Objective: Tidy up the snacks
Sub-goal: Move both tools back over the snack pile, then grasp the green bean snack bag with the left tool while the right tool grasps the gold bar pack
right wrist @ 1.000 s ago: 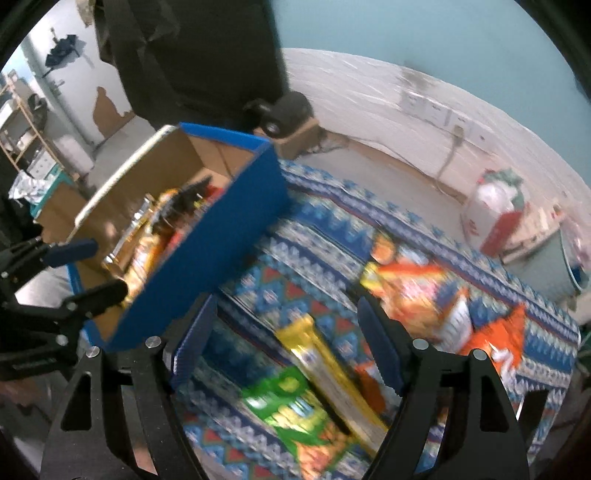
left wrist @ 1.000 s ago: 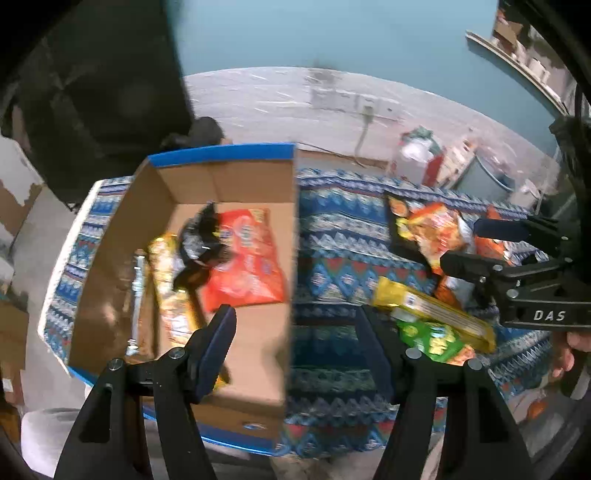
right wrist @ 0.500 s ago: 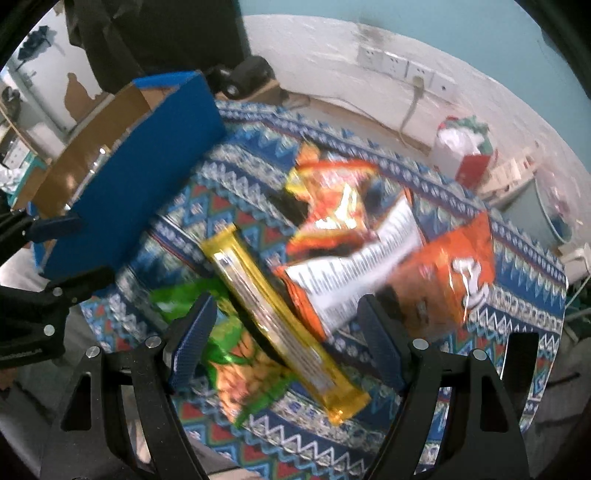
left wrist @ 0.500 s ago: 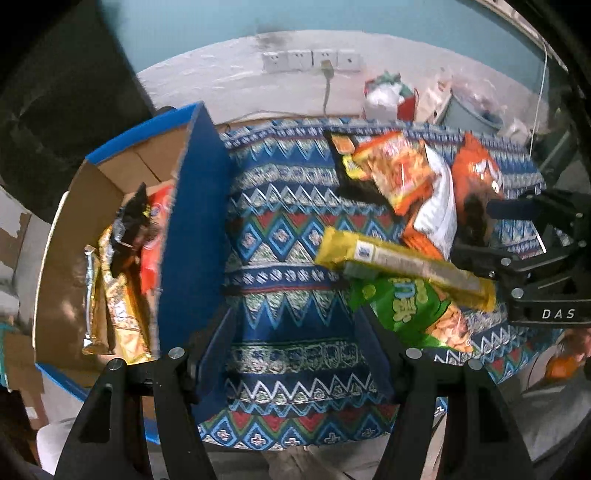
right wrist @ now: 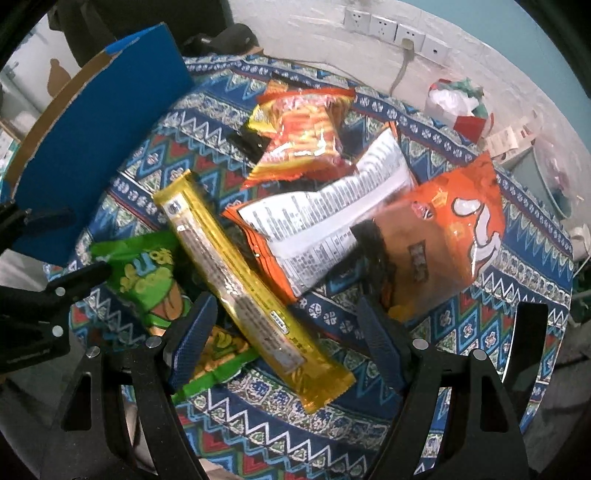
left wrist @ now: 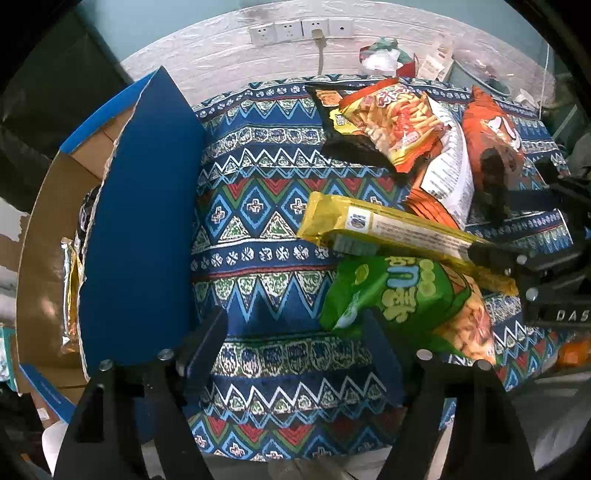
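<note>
A long yellow snack bar [right wrist: 240, 269] lies across a green snack bag [right wrist: 155, 284] on the patterned cloth; both also show in the left wrist view, the bar [left wrist: 391, 229] and the green bag [left wrist: 402, 295]. Behind them lie a red-orange chip bag [right wrist: 306, 136], a white-backed orange bag [right wrist: 325, 221] and a big orange bag [right wrist: 443, 229]. A blue cardboard box [left wrist: 136, 229] with snacks inside stands at the left. My right gripper [right wrist: 286, 328] is open just above the yellow bar. My left gripper [left wrist: 295, 339] is open and empty over the cloth, beside the box.
The patterned cloth [left wrist: 258, 206] covers a small table whose front edge is close below both grippers. A white wall with power sockets [left wrist: 299, 31] and a plugged cable is behind. A red and white bag [right wrist: 458, 107] sits on the floor beyond the table.
Both grippers have swung right, away from the box and toward the snack pile. The right gripper has come down close over the yellow bar. Both stay open.
</note>
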Motion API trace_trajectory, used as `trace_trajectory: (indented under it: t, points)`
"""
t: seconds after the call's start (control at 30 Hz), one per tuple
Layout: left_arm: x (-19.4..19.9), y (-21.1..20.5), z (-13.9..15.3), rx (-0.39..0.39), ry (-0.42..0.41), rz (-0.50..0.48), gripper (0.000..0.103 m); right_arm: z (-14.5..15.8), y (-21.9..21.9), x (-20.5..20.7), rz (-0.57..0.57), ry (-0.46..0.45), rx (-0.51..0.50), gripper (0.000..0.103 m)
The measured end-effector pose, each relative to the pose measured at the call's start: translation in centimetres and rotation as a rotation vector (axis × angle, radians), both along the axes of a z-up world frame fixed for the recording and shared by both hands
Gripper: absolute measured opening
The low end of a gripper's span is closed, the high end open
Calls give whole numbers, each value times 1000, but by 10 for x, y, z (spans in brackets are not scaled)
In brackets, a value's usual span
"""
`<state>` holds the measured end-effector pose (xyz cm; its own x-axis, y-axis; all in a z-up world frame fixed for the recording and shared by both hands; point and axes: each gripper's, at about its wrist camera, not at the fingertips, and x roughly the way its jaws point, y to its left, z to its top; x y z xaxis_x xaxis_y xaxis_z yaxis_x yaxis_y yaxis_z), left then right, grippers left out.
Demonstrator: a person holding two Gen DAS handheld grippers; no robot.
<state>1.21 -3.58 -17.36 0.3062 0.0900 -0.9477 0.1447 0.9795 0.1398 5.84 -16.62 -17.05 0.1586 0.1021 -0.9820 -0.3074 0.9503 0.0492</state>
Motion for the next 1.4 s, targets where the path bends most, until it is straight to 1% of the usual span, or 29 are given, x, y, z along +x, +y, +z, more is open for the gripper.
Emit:
trace_trajectory:
  t: [0.23,0.33,0.47,0.63,0.7,0.77,0.8,0.83,0.93,1.03,1.2,1.4]
  points:
    - [7,2,-1,12,-11,17,79,-24,10,-6,52,64,-42,79]
    - [9,3,-2,27,-8,27,79,-27,19,-11,75,79,-18,79]
    - [8,9,1,0,9,58,79,-30,33,-17,92,95,3,79]
    - [4,19,4,-51,27,101,79,-31,44,-18,96,128,68,79]
    - [2,21,6,-76,35,118,79,-31,45,-18,94,114,48,79]
    - [0,22,10,-99,39,134,79,-34,42,-16,76,122,38,79]
    - [-1,22,11,-109,37,138,79,-38,40,-16,64,138,41,77]
    - [-1,21,14,-121,33,144,79,-40,39,-16,58,148,42,64]
    - [-2,17,19,-136,21,148,79,-44,33,-19,56,154,12,37]
    - [-2,8,21,-148,22,141,81,-41,24,-25,38,166,19,36]
    - [-3,-6,12,-193,71,150,81,-37,-2,-45,-20,194,17,36]
    - [-4,-29,-3,-186,111,146,81,-34,-29,-67,-48,203,26,36]
